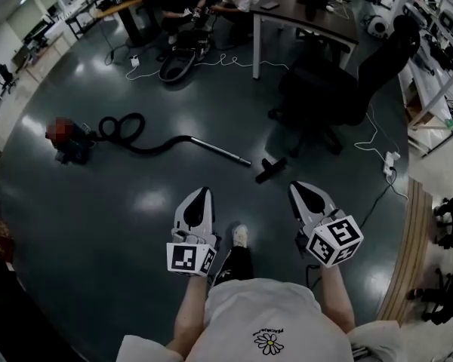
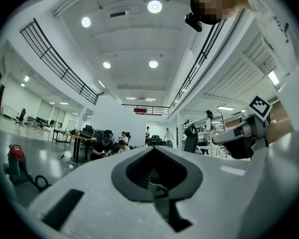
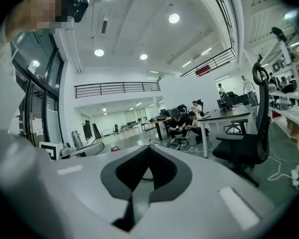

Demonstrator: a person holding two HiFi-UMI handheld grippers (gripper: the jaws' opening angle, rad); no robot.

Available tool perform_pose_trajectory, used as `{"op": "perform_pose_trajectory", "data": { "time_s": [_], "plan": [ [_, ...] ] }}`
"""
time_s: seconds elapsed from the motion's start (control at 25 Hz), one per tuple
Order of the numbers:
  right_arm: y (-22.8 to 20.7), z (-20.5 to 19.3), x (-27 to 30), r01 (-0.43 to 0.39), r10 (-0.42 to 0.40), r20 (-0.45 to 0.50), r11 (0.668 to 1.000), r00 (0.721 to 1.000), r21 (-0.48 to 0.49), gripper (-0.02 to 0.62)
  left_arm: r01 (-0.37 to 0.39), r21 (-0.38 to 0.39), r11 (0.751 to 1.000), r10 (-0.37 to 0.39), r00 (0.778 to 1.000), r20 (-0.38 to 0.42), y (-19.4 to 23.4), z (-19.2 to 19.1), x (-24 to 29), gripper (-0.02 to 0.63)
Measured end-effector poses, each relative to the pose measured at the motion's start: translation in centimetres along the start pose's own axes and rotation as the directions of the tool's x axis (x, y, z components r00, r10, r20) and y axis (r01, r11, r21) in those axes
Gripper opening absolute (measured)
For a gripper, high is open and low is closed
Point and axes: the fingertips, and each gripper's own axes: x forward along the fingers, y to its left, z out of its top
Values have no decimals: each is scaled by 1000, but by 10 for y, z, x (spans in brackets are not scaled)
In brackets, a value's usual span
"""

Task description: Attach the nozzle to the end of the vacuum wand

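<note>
A red vacuum cleaner (image 1: 69,142) stands on the dark floor at the left, its black hose (image 1: 140,140) curling to a silver wand (image 1: 220,151) that lies flat. A black floor nozzle (image 1: 271,170) lies just beyond the wand's tip, apart from it. My left gripper (image 1: 198,197) and right gripper (image 1: 305,192) are held side by side above the floor, short of the wand and nozzle, both shut and empty. In the left gripper view the vacuum cleaner (image 2: 16,163) shows at the far left, and my left gripper (image 2: 154,151) points level across the room. My right gripper (image 3: 148,152) likewise holds nothing.
A black office chair (image 1: 340,89) stands right of the nozzle, by a dark table (image 1: 306,21). People crouch over equipment at the back (image 1: 192,10). A white cable and power strip (image 1: 391,161) lie on the floor at the right. My shoe (image 1: 240,236) shows between the grippers.
</note>
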Motion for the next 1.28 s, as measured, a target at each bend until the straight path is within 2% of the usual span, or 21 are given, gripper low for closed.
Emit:
{"op": "perform_pose_trajectory", "data": {
  "time_s": [0.16, 0.28, 0.44, 0.56, 0.72, 0.8, 0.92, 1.0, 1.04, 1.08, 1.12, 1.16, 1.2, 1.28],
  "plan": [
    [-20, 22, 74, 57, -57, -23, 998, 998, -14, 5, 78, 20, 997, -78, 997, -2, 55, 11, 69, 2],
    [-37, 33, 115, 88, -88, -20, 996, 996, 13, 5, 113, 46, 993, -113, 994, -11, 92, 12, 118, 2],
    [-74, 41, 150, 123, -121, -41, 992, 992, 39, 5, 125, 5, 992, -125, 992, -28, 120, 2, 173, 2],
    [-104, 39, 174, 131, -127, -78, 990, 989, 47, 5, 145, -35, 989, -147, 988, -44, 125, -8, 201, 2],
    [-131, 40, 209, 69, -64, -92, 996, 994, 58, 5, 245, -89, 965, -256, 955, -149, 124, -47, 234, 2],
    [-146, 40, 232, 35, -28, -94, 996, 995, 79, 5, 247, -100, 964, -263, 944, -200, 133, -69, 253, 17],
    [-181, 26, 262, 23, -13, -121, 997, 993, 78, 5, 263, -24, 965, -260, 932, -253, 140, -96, 283, 17],
    [-211, 4, 287, 16, -6, -134, 997, 991, 72, 5, 308, 20, 951, -291, 916, -275, 145, -125, 308, 19],
    [-224, -12, 299, 7, 3, -137, 997, 991, 73, 6, 343, 23, 939, -322, 902, -287, 147, -146, 318, 33],
    [-234, -31, 308, -8, 18, -137, 997, 990, 77, 39, 385, 10, 923, -365, 882, -299, 147, -172, 327, 71],
    [-244, -54, 316, -24, 35, -137, 996, 990, 82, 90, 433, -15, 901, -415, 853, -317, 146, -202, 334, 124],
    [-256, -79, 325, -35, 47, -141, 996, 989, 88, 120, 484, -42, 874, -467, 812, -350, 146, -239, 340, 200],
    [-272, -109, 335, -38, 52, -154, 995, 987, 93, 134, 534, -61, 843, -512, 762, -398, 149, -283, 346, 257],
    [-313, -189, 359, -18, 39, -215, 995, 976, 99, 186, 624, -67, 779, -567, 654, -501, 161, -383, 358, 301]
  ]
}}
